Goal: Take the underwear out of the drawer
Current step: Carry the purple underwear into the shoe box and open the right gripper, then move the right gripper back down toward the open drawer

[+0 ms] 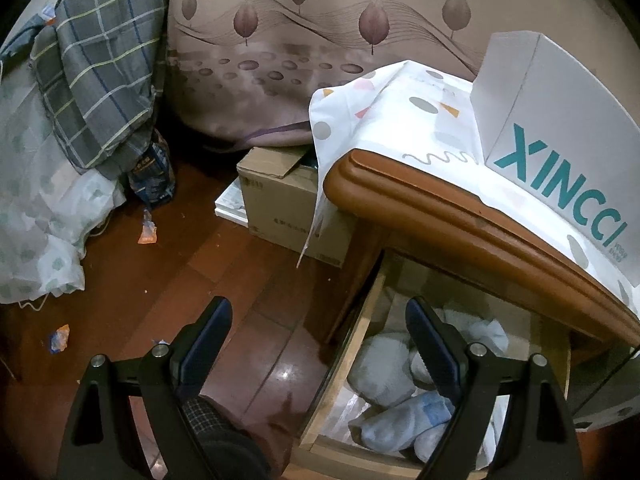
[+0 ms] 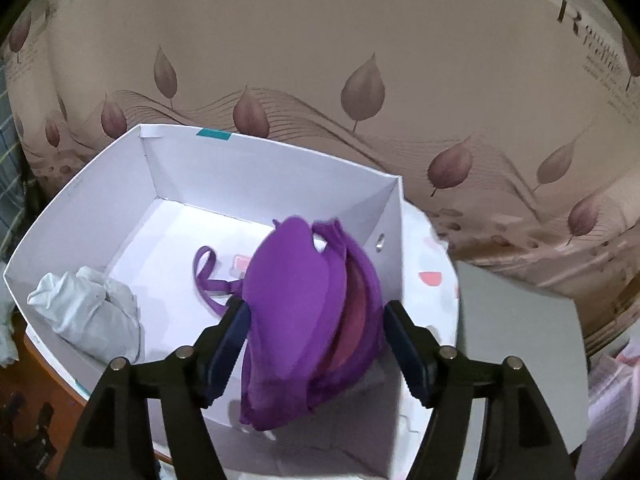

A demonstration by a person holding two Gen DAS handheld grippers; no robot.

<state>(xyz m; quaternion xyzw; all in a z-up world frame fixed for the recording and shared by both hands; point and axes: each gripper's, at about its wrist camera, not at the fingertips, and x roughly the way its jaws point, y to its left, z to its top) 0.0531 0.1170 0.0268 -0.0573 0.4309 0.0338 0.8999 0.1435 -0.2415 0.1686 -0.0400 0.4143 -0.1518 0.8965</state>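
Your right gripper (image 2: 316, 332) stands spread, the folded purple padded bra (image 2: 308, 320) loose between its fingers, draped over the white cardboard box's (image 2: 276, 184) near wall. Your left gripper (image 1: 320, 344) hangs spread over the open wooden drawer (image 1: 344, 364) of rolled pale garments (image 1: 384, 368).

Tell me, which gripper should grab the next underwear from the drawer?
Probably the left gripper: it hangs open and empty right over the open drawer. The right gripper is at the white box, purple bra between its jaws.

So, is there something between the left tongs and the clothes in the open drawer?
Nothing visible. The left tongs hang open above the drawer's near corner, and the rolled pale clothes lie uncovered below the right finger.
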